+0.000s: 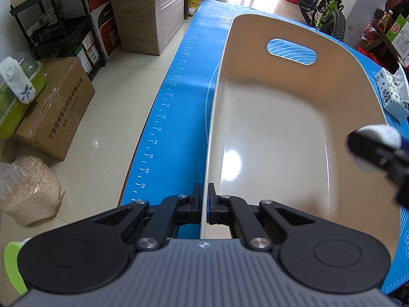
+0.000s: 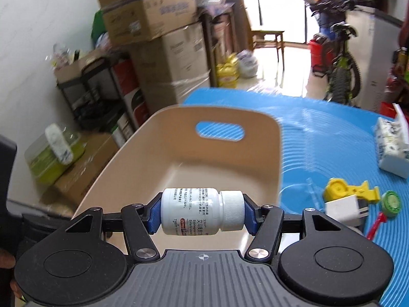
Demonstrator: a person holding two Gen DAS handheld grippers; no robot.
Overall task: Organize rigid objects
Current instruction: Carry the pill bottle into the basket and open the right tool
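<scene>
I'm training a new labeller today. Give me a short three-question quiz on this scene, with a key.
1. True or false: the left gripper is shut on the near rim of the beige bin.
2. What does the right gripper hold? A) yellow toy B) white pill bottle C) tissue pack
3. Fill in: the bin's bottom holds ____ objects.

Key
1. True; its fingers pinch the thin wall.
2. B; the pill bottle lies sideways between the pads, cap towards the yellow toy and tissue pack on the blue mat.
3. No.
</scene>
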